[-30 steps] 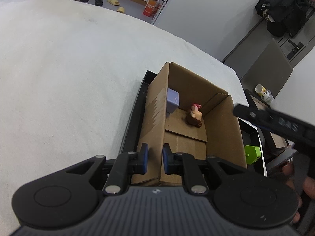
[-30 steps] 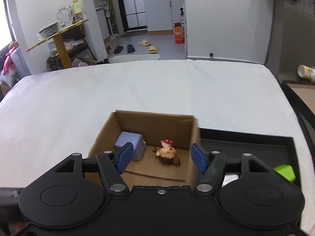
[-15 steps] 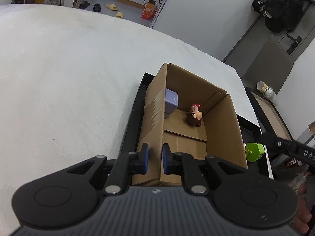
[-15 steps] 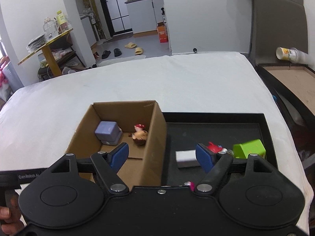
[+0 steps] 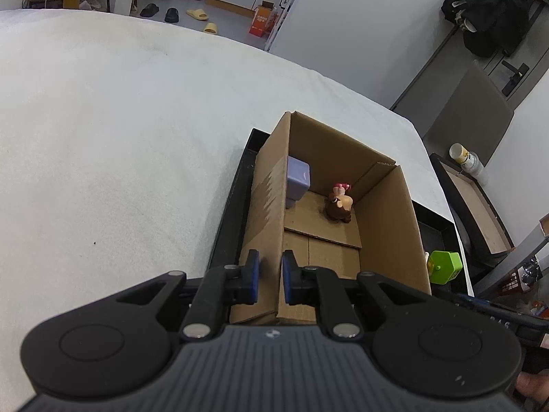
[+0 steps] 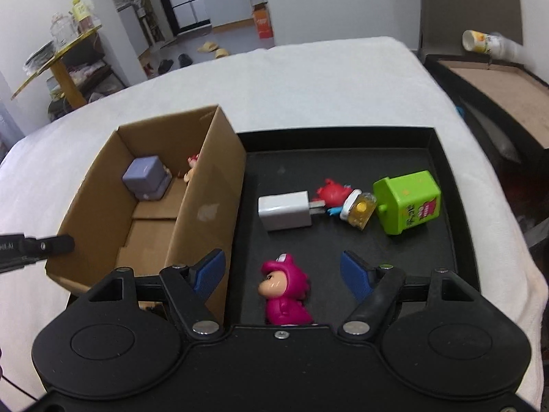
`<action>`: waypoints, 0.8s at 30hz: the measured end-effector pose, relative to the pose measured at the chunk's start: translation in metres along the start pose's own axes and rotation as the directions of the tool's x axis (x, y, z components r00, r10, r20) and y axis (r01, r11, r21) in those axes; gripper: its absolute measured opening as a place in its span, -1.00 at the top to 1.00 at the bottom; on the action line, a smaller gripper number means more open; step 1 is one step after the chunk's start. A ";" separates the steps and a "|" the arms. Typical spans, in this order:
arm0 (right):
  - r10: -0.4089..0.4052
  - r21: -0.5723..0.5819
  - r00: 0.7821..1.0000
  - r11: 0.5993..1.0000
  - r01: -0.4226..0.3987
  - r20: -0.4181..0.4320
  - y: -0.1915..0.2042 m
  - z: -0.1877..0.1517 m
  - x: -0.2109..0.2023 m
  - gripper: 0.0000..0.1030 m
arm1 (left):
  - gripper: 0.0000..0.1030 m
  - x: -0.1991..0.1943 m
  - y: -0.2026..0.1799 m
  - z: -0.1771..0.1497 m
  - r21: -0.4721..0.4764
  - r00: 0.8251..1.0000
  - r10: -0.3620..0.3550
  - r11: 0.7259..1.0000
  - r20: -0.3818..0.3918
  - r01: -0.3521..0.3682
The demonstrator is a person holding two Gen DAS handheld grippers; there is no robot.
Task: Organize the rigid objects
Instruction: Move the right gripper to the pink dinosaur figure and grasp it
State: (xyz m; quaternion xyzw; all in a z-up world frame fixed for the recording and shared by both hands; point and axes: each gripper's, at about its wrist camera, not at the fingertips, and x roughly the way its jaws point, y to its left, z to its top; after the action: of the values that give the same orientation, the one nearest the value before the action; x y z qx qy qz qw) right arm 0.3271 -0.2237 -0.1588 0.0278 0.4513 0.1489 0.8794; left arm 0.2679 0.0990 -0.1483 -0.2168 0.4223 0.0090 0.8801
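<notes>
A cardboard box [image 5: 267, 206] stands in the left part of a black tray [image 6: 343, 158]. It holds a purple cube [image 5: 298, 178] and a brown figurine [image 5: 339, 202]. My left gripper [image 5: 271, 276] is shut on the box's near left wall. My right gripper [image 6: 283, 267] hangs open above the tray's near part, and a pink figurine [image 6: 286, 295] lies below, between its fingers, untouched. Farther back on the tray lie a white charger [image 6: 284, 213], a red figurine [image 6: 333, 192], a small yellow jar [image 6: 360, 211] and a green toy box [image 6: 408, 202].
The tray rests on a white cloth-covered surface [image 5: 120, 137]. To the right is a second black-framed board [image 6: 497, 92] with a paper cup [image 6: 483, 43] lying at its far end. Beyond the cloth is open floor with slippers and a yellow side table.
My right gripper swung right and down, from over the box to over the tray's loose objects, and its jaws widened a little. The left gripper stayed on the box wall.
</notes>
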 end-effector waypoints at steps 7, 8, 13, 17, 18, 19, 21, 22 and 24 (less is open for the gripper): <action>0.061 0.039 0.998 0.997 -0.060 -0.019 -0.013 -0.006 0.008 -0.28 | 0.76 -0.004 0.000 0.002 -0.004 1.000 0.001 1.000 0.006 0.000; 0.067 0.041 0.998 0.997 -0.066 -0.020 -0.015 -0.007 0.009 -0.27 | 0.76 -0.004 -0.001 0.002 -0.004 1.000 -0.001 1.000 0.006 0.001; 0.070 0.053 0.996 0.996 -0.068 -0.049 -0.022 -0.011 0.021 -0.19 | 0.76 -0.005 -0.004 0.002 0.002 1.000 0.002 1.000 0.006 -0.002; 0.085 0.072 0.993 0.994 -0.079 -0.082 -0.027 -0.018 0.034 -0.18 | 0.76 -0.004 -0.005 0.003 0.006 1.000 0.005 1.000 0.003 -0.005; 0.089 0.074 0.992 0.994 -0.082 -0.089 -0.027 -0.020 0.036 -0.16 | 0.76 -0.004 -0.005 0.003 0.007 1.000 0.005 1.000 0.002 -0.006; 0.091 0.073 0.991 0.994 -0.084 -0.094 -0.027 -0.021 0.038 -0.13 | 0.76 -0.004 -0.005 0.003 0.008 1.000 0.006 1.000 0.002 -0.006; 0.093 0.063 0.991 0.994 -0.088 -0.095 -0.024 -0.022 0.040 -0.10 | 0.76 -0.004 -0.005 0.003 0.007 1.000 0.006 1.000 0.001 -0.006; 0.091 0.056 0.991 0.995 -0.086 -0.094 -0.023 -0.022 0.041 -0.06 | 0.76 -0.004 -0.005 0.003 0.006 1.000 0.005 1.000 0.001 -0.005; 0.082 0.043 0.992 0.996 -0.078 -0.096 -0.021 -0.022 0.043 0.00 | 0.76 -0.003 -0.004 0.003 0.006 1.000 0.006 1.000 0.002 -0.006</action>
State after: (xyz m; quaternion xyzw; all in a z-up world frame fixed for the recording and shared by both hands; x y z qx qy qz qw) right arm 0.3379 -0.2332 -0.2095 0.0555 0.4953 0.1762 0.8489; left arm 0.2691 0.0969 -0.1422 -0.2127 0.4222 0.0105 0.8811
